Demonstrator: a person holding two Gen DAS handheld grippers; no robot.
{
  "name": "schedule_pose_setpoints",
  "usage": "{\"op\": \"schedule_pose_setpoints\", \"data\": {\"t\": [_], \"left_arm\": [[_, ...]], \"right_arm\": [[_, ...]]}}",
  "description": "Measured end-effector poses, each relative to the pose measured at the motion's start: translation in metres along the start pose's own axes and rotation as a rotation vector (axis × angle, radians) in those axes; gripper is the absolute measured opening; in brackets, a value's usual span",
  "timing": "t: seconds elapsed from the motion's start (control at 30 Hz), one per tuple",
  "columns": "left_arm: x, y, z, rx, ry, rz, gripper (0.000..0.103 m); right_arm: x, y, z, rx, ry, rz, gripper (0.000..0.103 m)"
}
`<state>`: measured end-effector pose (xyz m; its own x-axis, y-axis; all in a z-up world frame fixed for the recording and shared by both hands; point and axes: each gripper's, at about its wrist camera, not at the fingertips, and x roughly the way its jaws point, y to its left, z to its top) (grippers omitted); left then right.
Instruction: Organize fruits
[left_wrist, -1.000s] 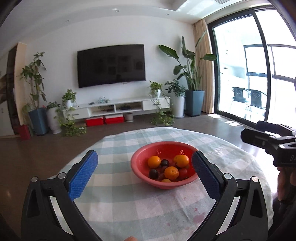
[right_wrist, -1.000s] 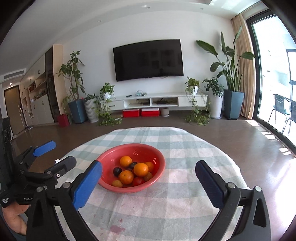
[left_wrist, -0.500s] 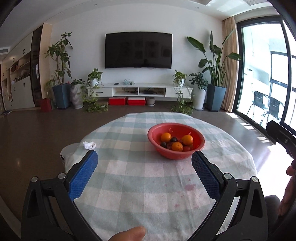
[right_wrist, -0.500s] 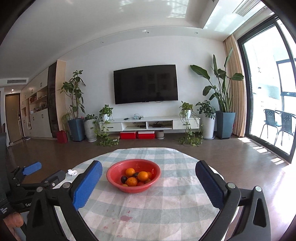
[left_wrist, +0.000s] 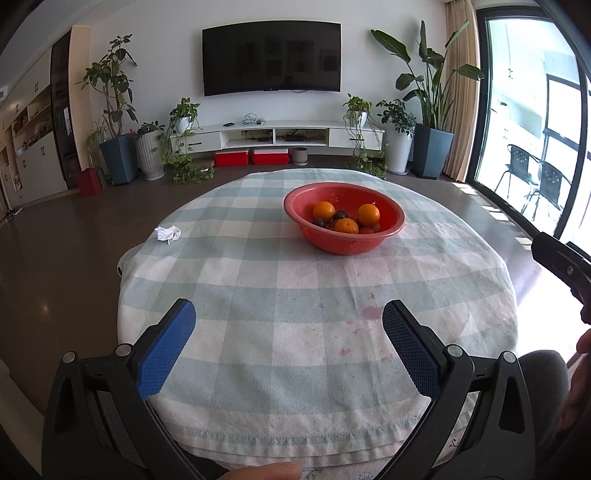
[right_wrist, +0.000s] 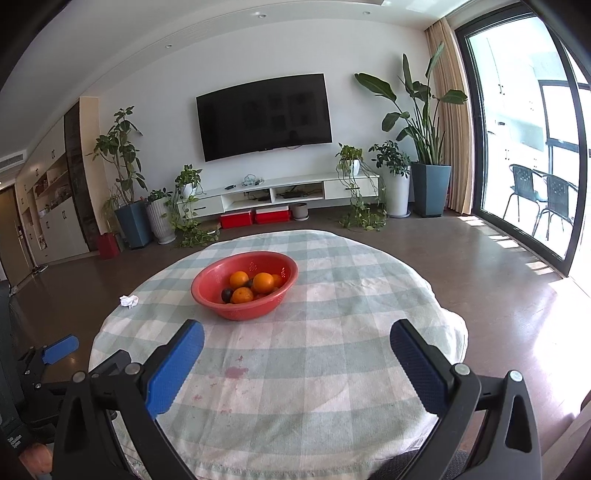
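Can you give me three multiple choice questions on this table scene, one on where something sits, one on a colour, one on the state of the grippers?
1. Where does the crumpled white paper lie?
A. Inside the bowl
B. On the tablecloth, left of the bowl
C. On the floor

2. What colour is the bowl that holds the fruit?
A. Red
B. White
C. Green

3. How are the left gripper and right gripper?
A. Both shut on an orange
B. Left shut, right open
C. Both open and empty

Answers: 1 B, the paper rests on the checked tablecloth apart from the bowl, toward its left edge. 2 A, its wall and rim are red. 3 C, each gripper's blue pads stand wide apart with only cloth between them.
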<state>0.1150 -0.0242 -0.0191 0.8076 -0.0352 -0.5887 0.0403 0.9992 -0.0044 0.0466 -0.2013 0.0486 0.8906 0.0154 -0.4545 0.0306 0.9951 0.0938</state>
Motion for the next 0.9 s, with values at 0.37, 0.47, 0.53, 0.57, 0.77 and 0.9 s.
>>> {"op": "schedule_pose_setpoints", "data": {"t": [0.37, 0.47, 0.53, 0.57, 0.77, 0.9], "left_arm": [[0.008, 0.004, -0.003, -0.004, 0.026, 0.008, 0.103], [0.008, 0.004, -0.004, -0.002, 0.027, 0.008, 0.103], [0.009, 0.004, -0.005, -0.003, 0.031, 0.004, 0.103], [0.009, 0.004, -0.005, -0.003, 0.032, 0.006, 0.103], [0.011, 0.006, -0.006, -0.006, 0.036, 0.009, 0.103], [0.012, 0.006, -0.006, -0.006, 0.037, 0.007, 0.103]], "right_arm": [[0.004, 0.013, -0.007, -0.032, 0.037, 0.006, 0.103], [0.005, 0.015, -0.008, -0.04, 0.044, 0.008, 0.103], [0.005, 0.017, -0.008, -0.045, 0.046, 0.008, 0.103], [0.005, 0.018, -0.008, -0.047, 0.046, 0.009, 0.103], [0.004, 0.02, -0.007, -0.057, 0.051, 0.007, 0.103], [0.004, 0.022, -0.008, -0.061, 0.056, 0.007, 0.103]]}}
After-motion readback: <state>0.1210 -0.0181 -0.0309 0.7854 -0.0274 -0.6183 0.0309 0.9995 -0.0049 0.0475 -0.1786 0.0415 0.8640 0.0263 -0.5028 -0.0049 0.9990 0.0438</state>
